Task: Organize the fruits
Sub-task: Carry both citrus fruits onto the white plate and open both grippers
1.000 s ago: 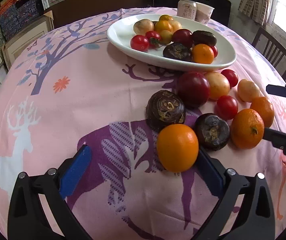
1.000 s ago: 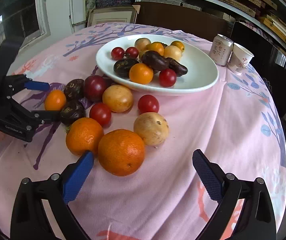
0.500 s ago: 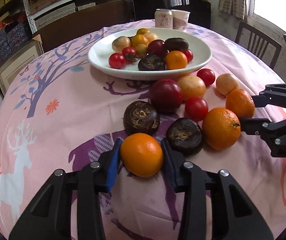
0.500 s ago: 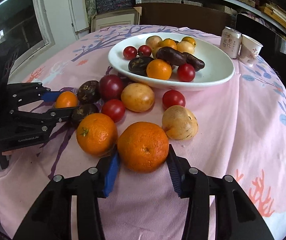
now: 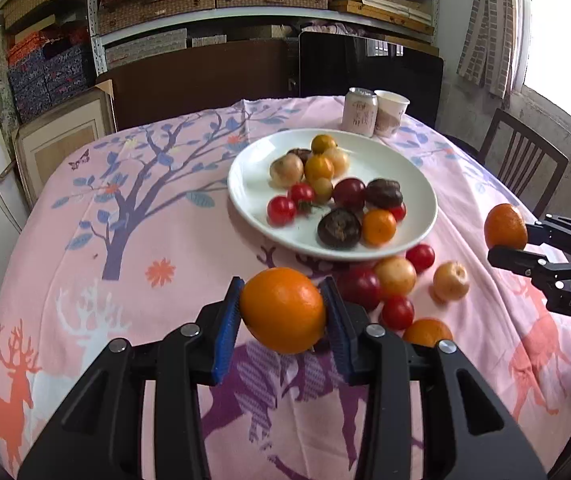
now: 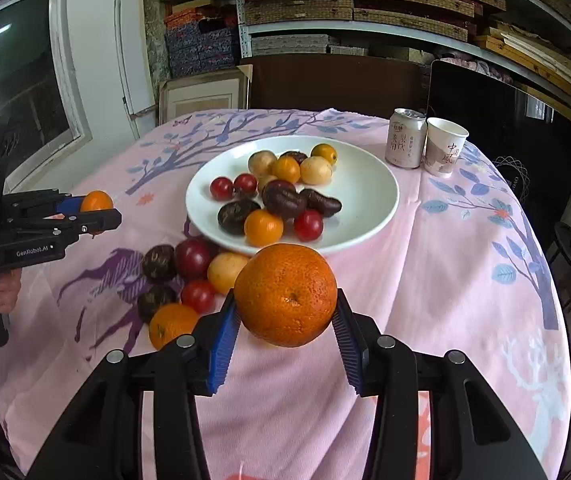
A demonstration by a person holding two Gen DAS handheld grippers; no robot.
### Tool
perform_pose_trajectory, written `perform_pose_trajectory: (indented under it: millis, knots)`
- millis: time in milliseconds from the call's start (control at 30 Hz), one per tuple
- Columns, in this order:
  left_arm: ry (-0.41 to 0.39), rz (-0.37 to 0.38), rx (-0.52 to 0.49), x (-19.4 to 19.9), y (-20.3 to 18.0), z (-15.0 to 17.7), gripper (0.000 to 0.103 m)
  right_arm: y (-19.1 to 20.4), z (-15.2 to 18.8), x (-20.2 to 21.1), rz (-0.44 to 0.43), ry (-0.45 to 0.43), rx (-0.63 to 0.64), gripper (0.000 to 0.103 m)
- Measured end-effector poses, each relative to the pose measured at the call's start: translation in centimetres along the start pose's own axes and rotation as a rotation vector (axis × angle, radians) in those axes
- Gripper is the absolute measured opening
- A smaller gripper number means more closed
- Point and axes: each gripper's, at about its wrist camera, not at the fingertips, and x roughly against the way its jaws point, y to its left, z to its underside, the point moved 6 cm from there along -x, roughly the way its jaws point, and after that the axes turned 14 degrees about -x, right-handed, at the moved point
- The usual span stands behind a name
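Note:
My left gripper (image 5: 283, 316) is shut on a smooth orange (image 5: 282, 310) and holds it above the cloth, short of the white plate (image 5: 417, 184). It also shows in the right wrist view (image 6: 97, 216). My right gripper (image 6: 285, 320) is shut on a larger rough-skinned orange (image 6: 285, 294), lifted above the table; that orange also shows in the left wrist view (image 5: 505, 226). The plate (image 6: 369, 184) holds several small tomatoes, oranges and dark fruits. Several loose fruits (image 6: 193, 258) lie on the cloth in front of it.
A drink can (image 6: 404, 144) and a paper cup (image 6: 444, 153) stand behind the plate at the right. A wooden chair (image 5: 521, 156) is beyond the table's right edge. Shelves and a dark cabinet stand behind the round table with its pink cloth (image 5: 153, 216).
Both grippers, which closed on their oranges half a second ago, have lifted them off the cloth. The views have risen and tilted up toward the plate.

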Motion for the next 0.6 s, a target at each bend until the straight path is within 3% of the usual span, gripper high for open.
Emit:
perform_pose_trajectory:
  millis: [67, 167, 300, 467, 600]
  knots:
    - [-0.008, 0.000, 0.044, -1.0, 0.5, -1.7, 0.039, 0.1, -1.6, -1.0, -0.023, -0.004, -0.027, 0.046]
    - [0.017, 0.003, 0.073, -3.3, 0.7, -3.4, 0.039, 0.7, -3.5, -2.5, 0.008, -0.053, 0.009, 0.046]
    - [0.063, -0.046, 0.070, -6.7, 1.1, -4.9, 0.039, 0.6, -5.6, -5.2, 0.000, -0.028, -0.018, 0.046]
    - [0.058, 0.003, 0.097, -9.0, 1.5, -6.0, 0.039, -0.4, -8.4, -7.8, 0.002, -0.024, -0.076, 0.046]
    - [0.067, -0.010, 0.078, -10.1, 1.5, -6.4, 0.039, -1.2, -10.5, -9.9, 0.035, -0.019, -0.087, 0.046]
